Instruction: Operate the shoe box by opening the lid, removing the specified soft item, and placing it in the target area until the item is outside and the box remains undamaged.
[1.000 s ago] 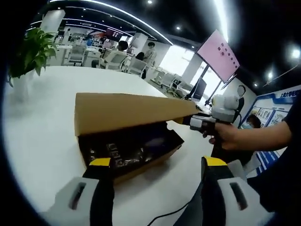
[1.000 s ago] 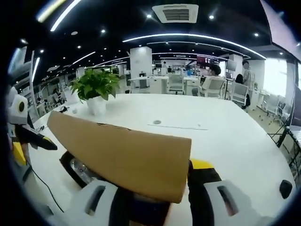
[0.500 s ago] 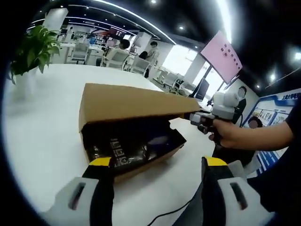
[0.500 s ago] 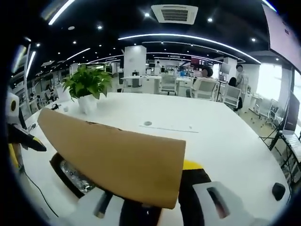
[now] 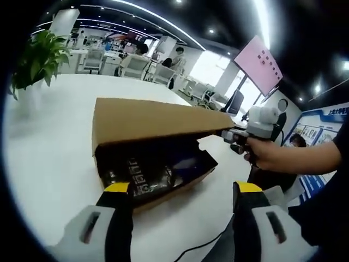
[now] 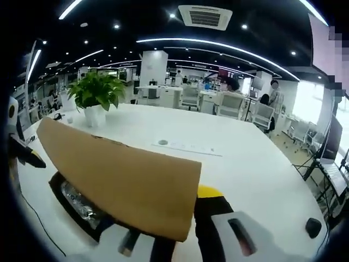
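A brown cardboard shoe box (image 5: 163,188) lies on the white table (image 5: 49,164), its lid (image 5: 152,120) lifted part way. My right gripper (image 5: 232,135) is shut on the lid's front edge and holds it up; a hand (image 5: 267,155) grips it. Inside lies a dark soft item in shiny clear wrap (image 5: 144,172). My left gripper (image 5: 182,188) hovers open just in front of the box, nothing between its fingers. In the right gripper view the lid (image 6: 120,183) covers my right gripper (image 6: 163,229), with the wrapped item (image 6: 76,199) beneath and my left gripper (image 6: 19,153) at the left.
A potted plant (image 5: 35,57) (image 6: 98,93) stands at the table's far side. A black cable (image 5: 202,245) trails near the left gripper. A small dark object (image 6: 312,227) lies by the table's edge. Chairs and people sit in the office beyond.
The right gripper has raised the lid a little, so the box's opening is wider. The left gripper stays open in front of the box.
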Motion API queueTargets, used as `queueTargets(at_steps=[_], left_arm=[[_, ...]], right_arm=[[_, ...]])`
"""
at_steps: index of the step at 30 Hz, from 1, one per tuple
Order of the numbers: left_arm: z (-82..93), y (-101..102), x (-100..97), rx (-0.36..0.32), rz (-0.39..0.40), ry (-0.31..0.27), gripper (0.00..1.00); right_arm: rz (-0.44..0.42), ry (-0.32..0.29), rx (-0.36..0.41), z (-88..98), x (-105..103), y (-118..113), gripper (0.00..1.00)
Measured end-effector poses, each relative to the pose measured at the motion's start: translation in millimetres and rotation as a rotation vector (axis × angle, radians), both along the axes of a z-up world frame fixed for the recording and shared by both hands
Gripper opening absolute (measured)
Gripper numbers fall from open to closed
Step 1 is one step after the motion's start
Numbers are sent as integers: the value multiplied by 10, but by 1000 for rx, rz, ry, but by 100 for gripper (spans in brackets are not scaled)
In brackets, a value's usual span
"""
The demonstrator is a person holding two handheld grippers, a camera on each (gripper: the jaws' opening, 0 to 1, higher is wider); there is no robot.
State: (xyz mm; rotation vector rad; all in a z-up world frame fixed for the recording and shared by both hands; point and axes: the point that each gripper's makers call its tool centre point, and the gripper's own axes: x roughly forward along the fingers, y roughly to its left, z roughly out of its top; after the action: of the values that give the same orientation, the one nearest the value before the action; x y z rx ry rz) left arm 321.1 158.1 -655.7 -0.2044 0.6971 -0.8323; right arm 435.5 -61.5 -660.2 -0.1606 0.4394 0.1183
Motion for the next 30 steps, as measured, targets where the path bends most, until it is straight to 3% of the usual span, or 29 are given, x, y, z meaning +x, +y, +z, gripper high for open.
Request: queueTargets(at_steps=[9, 14, 17, 21, 23, 30], left_arm=[[-93, 11, 9, 101, -62, -40, 73], [-135, 55, 45, 172, -107, -80, 70], [-165, 55, 56, 183, -122, -79, 68], [-236, 90, 80, 237, -163, -94, 67], [-273, 133, 90, 287, -187, -102, 67], [-298, 182, 85, 353, -250, -127, 63]], right_arm=[[-16, 13, 28, 7, 5, -17, 0], [-17, -18, 28, 184, -66, 12, 0], [-5, -11, 18, 123, -41, 5, 0], [-10, -33, 11, 254, -45, 27, 0], [-8, -18, 5, 282, -35, 37, 0], [-25, -8, 17, 281, -28, 29, 0]])
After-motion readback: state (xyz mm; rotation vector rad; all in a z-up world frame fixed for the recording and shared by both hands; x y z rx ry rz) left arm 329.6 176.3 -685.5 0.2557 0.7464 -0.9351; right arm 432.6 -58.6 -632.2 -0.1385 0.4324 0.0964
